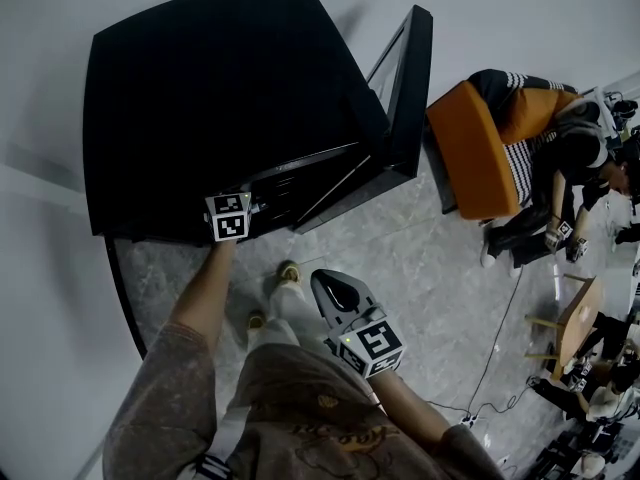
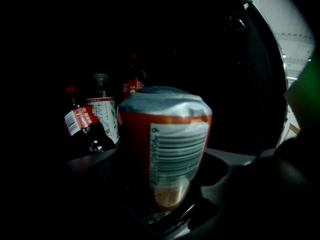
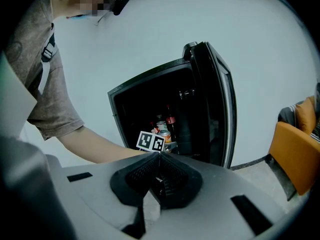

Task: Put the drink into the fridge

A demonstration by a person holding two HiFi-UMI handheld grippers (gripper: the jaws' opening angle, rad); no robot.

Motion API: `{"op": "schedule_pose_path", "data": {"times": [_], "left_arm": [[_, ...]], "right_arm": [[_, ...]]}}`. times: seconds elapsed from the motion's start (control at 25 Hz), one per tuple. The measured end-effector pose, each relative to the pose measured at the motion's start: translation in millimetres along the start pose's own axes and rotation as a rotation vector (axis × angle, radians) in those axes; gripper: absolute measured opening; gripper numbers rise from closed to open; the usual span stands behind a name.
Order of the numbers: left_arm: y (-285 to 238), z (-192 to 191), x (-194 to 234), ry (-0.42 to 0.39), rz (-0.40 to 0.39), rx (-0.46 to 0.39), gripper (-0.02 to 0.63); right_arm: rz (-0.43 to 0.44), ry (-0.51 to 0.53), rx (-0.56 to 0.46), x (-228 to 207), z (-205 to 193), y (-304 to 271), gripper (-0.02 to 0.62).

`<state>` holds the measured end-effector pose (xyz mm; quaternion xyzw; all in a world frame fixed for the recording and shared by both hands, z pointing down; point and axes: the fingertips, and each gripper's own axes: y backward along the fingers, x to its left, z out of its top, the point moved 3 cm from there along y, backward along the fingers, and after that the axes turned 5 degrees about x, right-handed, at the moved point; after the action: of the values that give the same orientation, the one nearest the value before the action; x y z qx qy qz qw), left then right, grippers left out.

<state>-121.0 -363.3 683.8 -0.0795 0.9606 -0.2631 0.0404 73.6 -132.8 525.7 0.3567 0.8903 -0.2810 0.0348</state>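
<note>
- Fridge point(image 1: 200, 98), small and black, stands against a white wall on a grey stone floor point(image 1: 420, 248). Its door point(image 1: 408, 88) hangs open on the right side.
- Left gripper point(image 1: 229, 217) reaches into the dark opening of the fridge. From the head view only its marker cube shows, at the front edge, with the person's bare forearm point(image 1: 205, 303) behind it.
- The left gripper's jaws stand wide and clasp an orange can point(image 2: 165, 139) between them. The can has a silver top and a white barcode panel facing the camera.
- The can is upright and already inside the fridge, low over a dark shelf. I cannot tell whether its base touches the shelf.
- Behind the can and to its left stand 3 bottles deeper in the fridge: a dark cola bottle point(image 2: 81, 126) with a red label, a bottle with a white label point(image 2: 103, 115) just beside it, and another red-labelled bottle point(image 2: 133, 86) further back.
- Right gripper point(image 1: 335, 293) is held outside the fridge, near the person's waist and well apart from the can. Its jaws are pressed together tip to tip, with nothing between them.
- An orange chair point(image 1: 470, 148) stands right of the door, with a seated person point(image 1: 560, 153) just beyond it.
</note>
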Motion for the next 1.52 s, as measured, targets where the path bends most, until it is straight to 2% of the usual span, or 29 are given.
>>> {"op": "schedule_pose_path", "data": {"times": [0.36,0.52,0.72,0.84,1.04,1.24,1.4,1.52], "left_arm": [[-1,0,1,0.007,0.027,0.020,0.347],[-9,-12,3,0.030,0.041,0.091,0.344],[-12,-17,1,0.046,0.039,0.133,0.344],[-8,-11,0,0.029,0.040,0.107,0.344],[1,8,-2,0.034,0.022,0.011,0.365],[-1,-1,-5,0.059,-0.012,0.021,0.412],[3,1,-1,0.060,0.005,0.005,0.441],[10,-6,0,0.062,0.006,0.027,0.450]], "right_arm": [[-0.006,-0.004,0.001,-3,0,-2,0.021],[-0.006,-0.003,0.000,-2,-2,-2,0.021],[-0.013,-0.014,0.003,-4,-4,-2,0.021],[-0.011,-0.012,0.000,-3,-3,-1,0.021],[-0.014,-0.012,-0.003,-4,-3,-1,0.021],[-0.011,-0.012,0.001,-3,-4,-2,0.021],[-0.006,-0.005,-0.007,-1,-1,-3,0.021],[-0.004,-0.007,-0.012,-1,2,-4,0.021]]}}
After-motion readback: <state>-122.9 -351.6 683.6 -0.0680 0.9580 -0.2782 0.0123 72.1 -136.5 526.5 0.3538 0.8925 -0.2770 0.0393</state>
